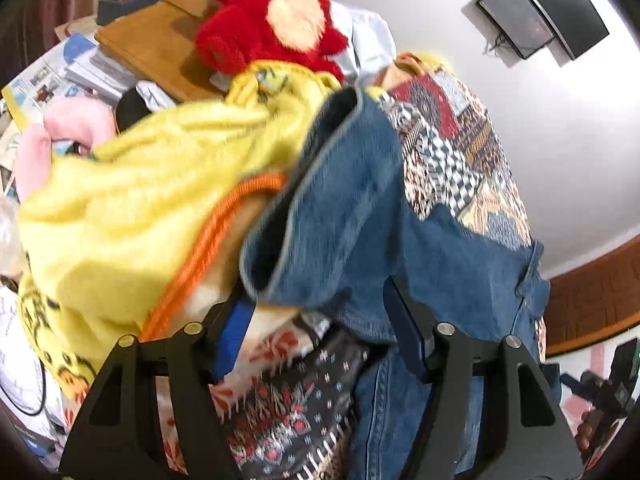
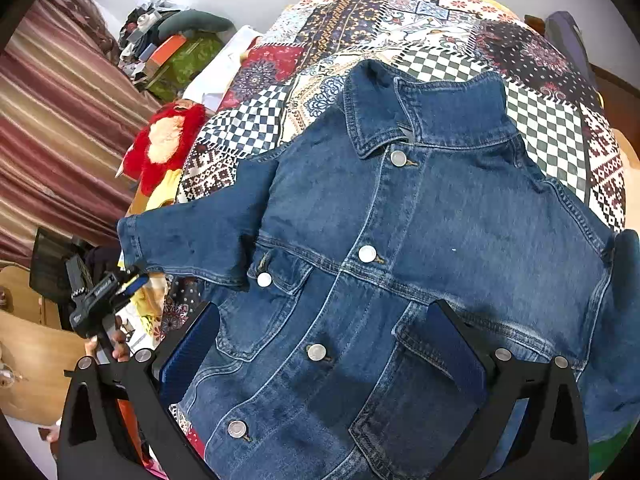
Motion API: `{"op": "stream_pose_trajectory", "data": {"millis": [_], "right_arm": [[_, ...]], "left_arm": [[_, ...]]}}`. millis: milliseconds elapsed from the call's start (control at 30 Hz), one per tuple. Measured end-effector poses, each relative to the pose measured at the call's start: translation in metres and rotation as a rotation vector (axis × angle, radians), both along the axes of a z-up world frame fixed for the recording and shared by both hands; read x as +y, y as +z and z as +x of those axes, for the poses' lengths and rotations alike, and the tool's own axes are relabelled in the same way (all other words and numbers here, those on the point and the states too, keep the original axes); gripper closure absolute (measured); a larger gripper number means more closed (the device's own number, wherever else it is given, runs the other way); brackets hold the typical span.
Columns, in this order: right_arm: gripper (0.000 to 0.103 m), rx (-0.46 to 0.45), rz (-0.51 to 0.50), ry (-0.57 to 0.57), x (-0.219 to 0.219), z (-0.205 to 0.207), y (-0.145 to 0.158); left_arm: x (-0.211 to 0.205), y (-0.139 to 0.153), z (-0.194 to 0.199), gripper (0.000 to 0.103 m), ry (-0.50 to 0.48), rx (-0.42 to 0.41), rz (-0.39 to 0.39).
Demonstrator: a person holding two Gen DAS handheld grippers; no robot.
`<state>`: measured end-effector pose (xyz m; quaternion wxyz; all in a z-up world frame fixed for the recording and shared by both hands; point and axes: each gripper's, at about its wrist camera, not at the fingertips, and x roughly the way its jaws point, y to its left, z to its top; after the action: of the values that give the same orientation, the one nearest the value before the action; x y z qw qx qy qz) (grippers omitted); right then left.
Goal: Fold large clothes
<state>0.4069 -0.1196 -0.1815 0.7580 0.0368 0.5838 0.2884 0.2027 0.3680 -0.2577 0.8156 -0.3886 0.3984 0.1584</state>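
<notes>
**A:** So from the left camera, the left gripper (image 1: pixel 316 340) was wide open, fingers apart, right up against the sleeve cuff of the denim jacket (image 1: pixel 360 208). Nothing pinched that I could see. The shot was blurry. A yellow blanket (image 1: pixel 132 200) with an orange trim sat bunched just beside the cuff, and a red plush toy (image 1: pixel 268 20) sat behind it.

**B:** And the right side?

**A:** The right gripper (image 2: pixel 324 344) was open too, hovering over the lower front of the jacket, holding nothing. The jacket lay face up, buttoned, on the patchwork bedspread (image 2: pixel 420 28), collar away from the camera. One sleeve stuck out sideways toward the plush toy, the other hung off the far edge.

**B:** What worried you?

**A:** I reckoned the left one could've grabbed blanket along with the cuff, they were that close. And thick denim could slip from a shallow pinch, so the sleeve fold might've landed crooked.
</notes>
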Motion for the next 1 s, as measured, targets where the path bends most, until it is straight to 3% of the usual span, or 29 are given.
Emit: {"op": "stream_pose_trajectory", "data": {"millis": [133, 233, 467, 700, 833, 1000], "right_arm": [[0.0, 0.005, -0.003, -0.012, -0.005, 0.002, -0.002], [0.0, 0.001, -0.006, -0.026, -0.011, 0.003, -0.002], [0.0, -0.034, -0.009, -0.045, -0.031, 0.004, 0.004], [0.0, -0.087, 0.017, -0.082, -0.063, 0.005, 0.018], [0.0, -0.093, 0.042, -0.122, -0.089, 0.008, 0.022], [0.0, -0.095, 0.047, -0.167, -0.119, 0.009, 0.022]], "left_arm": [[0.002, 0.015, 0.007, 0.078, 0.032, 0.025, 0.145], [-0.008, 0.035, 0.016, 0.088, 0.017, 0.007, 0.225], [-0.064, 0.111, 0.043, 0.093, -0.118, -0.134, 0.358], [-0.164, 0.193, 0.091, 0.094, -0.357, -0.332, 0.435], [-0.226, 0.214, 0.119, 0.094, -0.496, -0.397, 0.419], [-0.301, 0.204, 0.148, 0.094, -0.66, -0.398, 0.392]]}}
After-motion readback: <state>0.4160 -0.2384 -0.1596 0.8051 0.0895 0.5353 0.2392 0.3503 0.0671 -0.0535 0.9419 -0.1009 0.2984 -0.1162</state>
